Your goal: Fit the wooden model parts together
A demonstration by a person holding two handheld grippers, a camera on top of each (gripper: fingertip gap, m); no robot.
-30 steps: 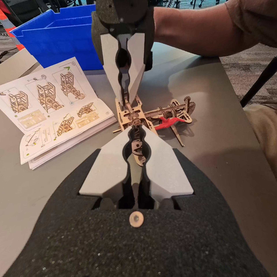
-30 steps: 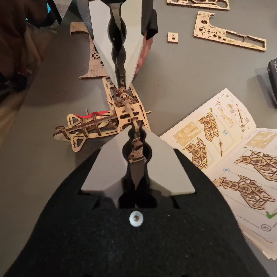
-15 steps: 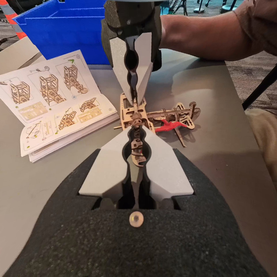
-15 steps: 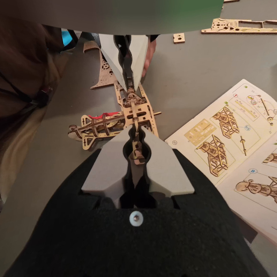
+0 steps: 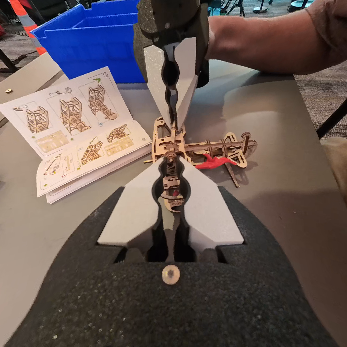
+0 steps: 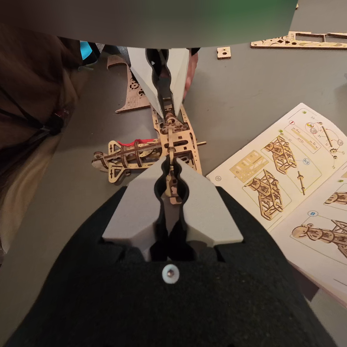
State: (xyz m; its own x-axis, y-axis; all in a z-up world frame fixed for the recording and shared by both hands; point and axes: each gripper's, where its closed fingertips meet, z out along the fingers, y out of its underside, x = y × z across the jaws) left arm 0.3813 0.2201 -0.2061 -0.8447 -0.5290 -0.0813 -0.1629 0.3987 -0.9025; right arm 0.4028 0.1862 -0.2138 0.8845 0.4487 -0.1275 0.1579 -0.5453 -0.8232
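A wooden plane model (image 5: 216, 148) with a red piece (image 5: 212, 162) lies on the grey table (image 5: 262, 206). My left gripper (image 5: 170, 159) is shut on a wooden part at the near end of the model's cross piece (image 5: 170, 144). My right gripper (image 5: 173, 125) comes in from the far side and is shut on the opposite end. In the right wrist view my right gripper (image 6: 170, 159) pinches a thin wooden part, and my left gripper (image 6: 168, 116) faces it across the model (image 6: 135, 155). Both grippers' tips almost meet over the model.
An open instruction booklet (image 5: 75, 131) lies left of the model and also shows in the right wrist view (image 6: 281, 178). A blue bin (image 5: 90, 47) stands behind it. Loose wooden sheets (image 6: 300, 43) (image 6: 133, 93) and a small square piece (image 6: 223, 52) lie beyond. A person's forearm (image 5: 262, 41) crosses the far right. There is about 5 centimeters between the tips of the two grippers.
Both grippers stay shut on the model. The right gripper has shifted slightly right in the left wrist view, and the views have moved a little.
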